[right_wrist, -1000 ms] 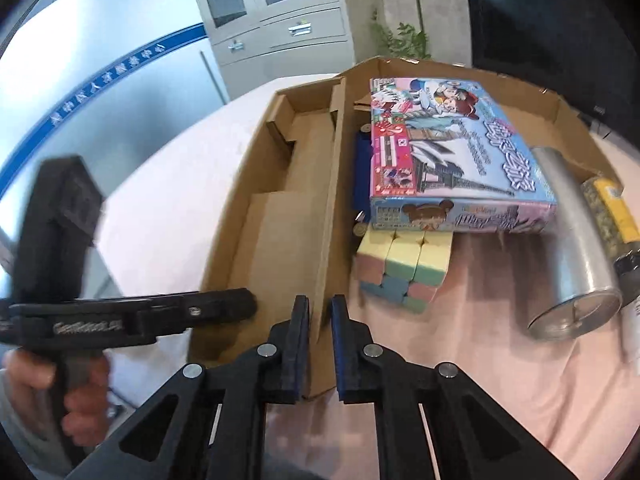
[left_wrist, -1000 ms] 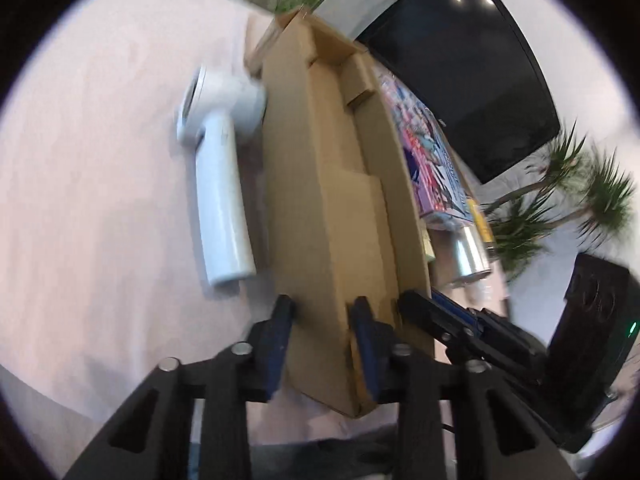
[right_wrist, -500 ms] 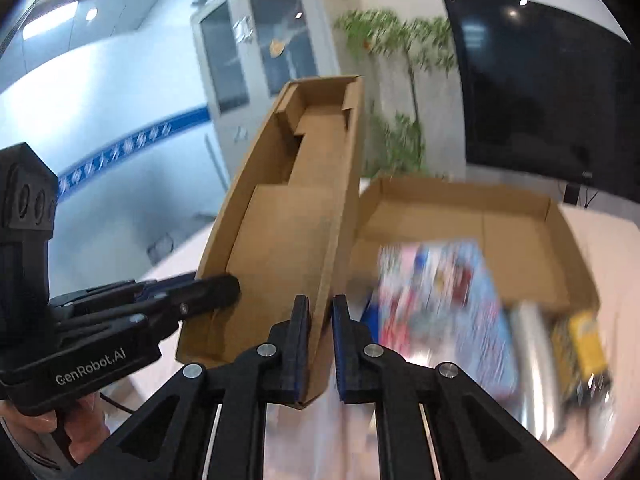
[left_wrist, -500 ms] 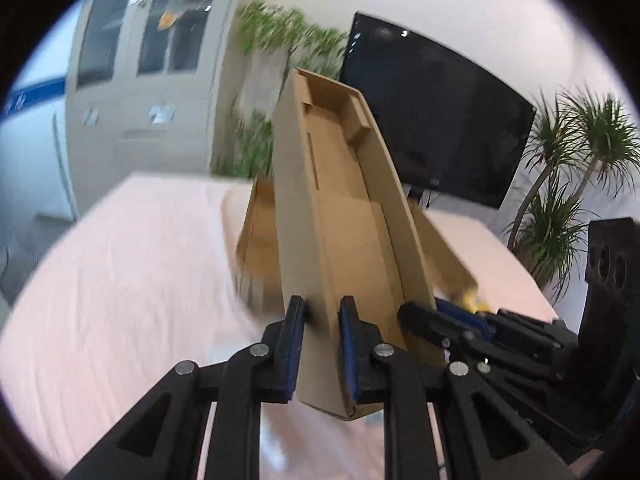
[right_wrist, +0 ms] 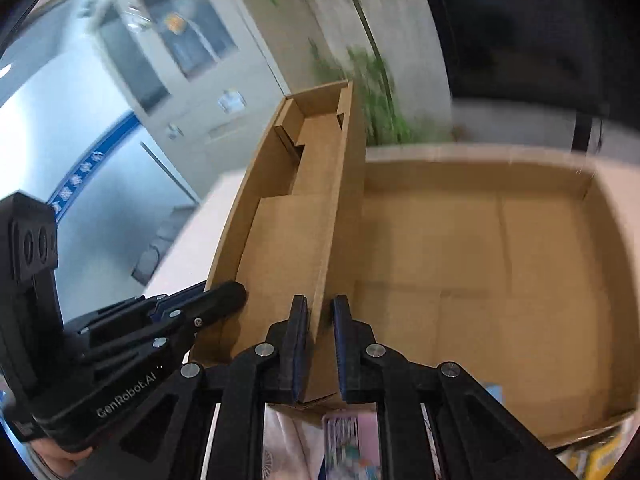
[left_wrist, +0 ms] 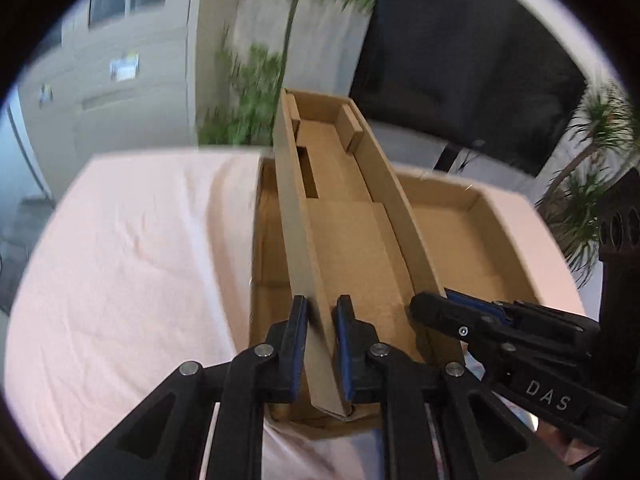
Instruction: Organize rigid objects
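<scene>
Gripping a narrow cardboard tray w/ both grippers: the left gripper is pinching the tray's left wall near the near end, fingers nearly closed w/ only the cardboard between them, and the right gripper is pinching the right wall the same way, though its right pad looks a hair off the wall. The tray is hanging raised above a big open box, over its left part, near end low by the grippers and far end tipped up toward the back wall. Its long axis is running straight away from both cams, open side facing up. Progress, judging roughly: the big box is looking bare inside in both views, so nothing seems sorted into it yet; a colourful printed item is peeking out below the right gripper, outside the box, too blurred to ID. The box is sitting on a pink cloth. Likely left to do: set the tray down, prob. inside the box as a divider, then load the objects. Background is blurring, so fine detail is unreliable.
</scene>
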The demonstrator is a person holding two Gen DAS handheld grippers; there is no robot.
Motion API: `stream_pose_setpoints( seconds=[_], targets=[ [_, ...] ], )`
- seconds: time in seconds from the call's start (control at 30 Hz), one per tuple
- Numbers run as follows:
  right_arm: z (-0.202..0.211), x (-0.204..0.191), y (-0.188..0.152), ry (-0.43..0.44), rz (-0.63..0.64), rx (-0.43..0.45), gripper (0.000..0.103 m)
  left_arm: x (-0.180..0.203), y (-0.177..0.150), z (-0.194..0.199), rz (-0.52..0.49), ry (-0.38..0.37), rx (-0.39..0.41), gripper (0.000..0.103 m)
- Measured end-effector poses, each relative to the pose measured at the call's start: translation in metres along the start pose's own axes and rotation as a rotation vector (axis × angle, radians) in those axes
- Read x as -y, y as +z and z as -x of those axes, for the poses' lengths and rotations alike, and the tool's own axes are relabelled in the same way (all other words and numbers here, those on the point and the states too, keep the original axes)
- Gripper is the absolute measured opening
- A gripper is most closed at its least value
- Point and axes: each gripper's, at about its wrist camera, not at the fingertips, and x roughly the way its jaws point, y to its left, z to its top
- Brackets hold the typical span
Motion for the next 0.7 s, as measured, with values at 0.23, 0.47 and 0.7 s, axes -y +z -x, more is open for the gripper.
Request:
stream_pose_setpoints(
  seconds=[0.23, 0.47, 0.7],
  targets=[
    [-0.089, 0.018, 0.007, -0.013, -0.091, -0.239, 0.012, -0.007, -0.035, -0.043, 0.025, 0.06, -0.107, 0.012],
    [-0.11, 0.01, 0.011, 0.02, -0.102, -0.255, 0.021, -0.019, -0.036, -0.038, 0.004, 0.073, -0.078, 0.012],
    [-0.012, 0.019, -0.03, 0.031, -0.059, -0.002, 0.103, -0.014, -0.058, 0.047, -0.037, 0.161, 0.236, 0.079]
  ],
)
